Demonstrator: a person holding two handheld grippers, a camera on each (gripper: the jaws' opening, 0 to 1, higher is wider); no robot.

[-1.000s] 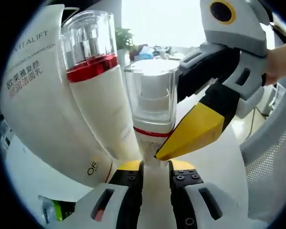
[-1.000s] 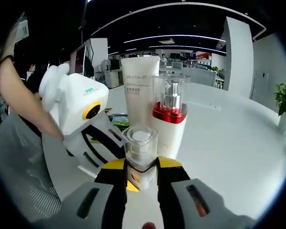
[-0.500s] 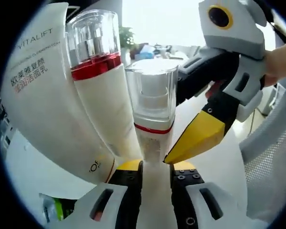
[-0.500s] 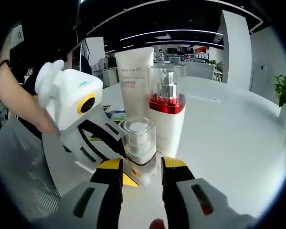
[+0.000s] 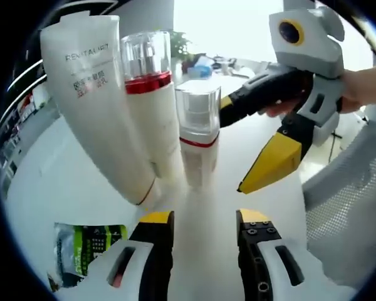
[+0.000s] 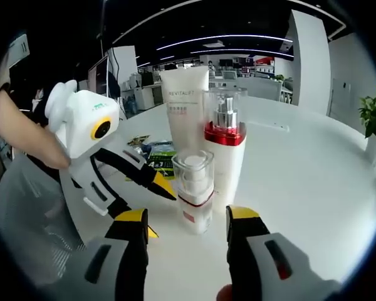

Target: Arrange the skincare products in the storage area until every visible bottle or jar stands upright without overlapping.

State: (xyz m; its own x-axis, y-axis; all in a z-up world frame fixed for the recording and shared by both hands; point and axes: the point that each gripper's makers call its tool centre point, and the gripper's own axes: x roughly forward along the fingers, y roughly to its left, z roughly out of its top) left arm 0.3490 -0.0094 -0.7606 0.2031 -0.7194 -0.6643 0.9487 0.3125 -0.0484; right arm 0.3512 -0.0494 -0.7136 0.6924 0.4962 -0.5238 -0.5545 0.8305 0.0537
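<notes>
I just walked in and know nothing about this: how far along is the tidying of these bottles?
Looks nearly done. The white tube, red-banded pump bottle and small clear-capped bottle all stand upright on the table. Both the left gripper and right gripper are open, holding nothing.

The left gripper view sits low, just above the white table (image 5: 62, 182), and looks forward and a bit up between its own jaws. It is near the small pump bottle (image 5: 198, 135), the tall pump bottle (image 5: 151, 106) and the white tube (image 5: 97, 106), straight ahead.

The right gripper view looks from the other side, a little higher. The small pump bottle (image 6: 193, 191) stands nearest, with the tall pump bottle (image 6: 224, 153) and the tube (image 6: 186, 106) behind.

Both views share these three.
</notes>
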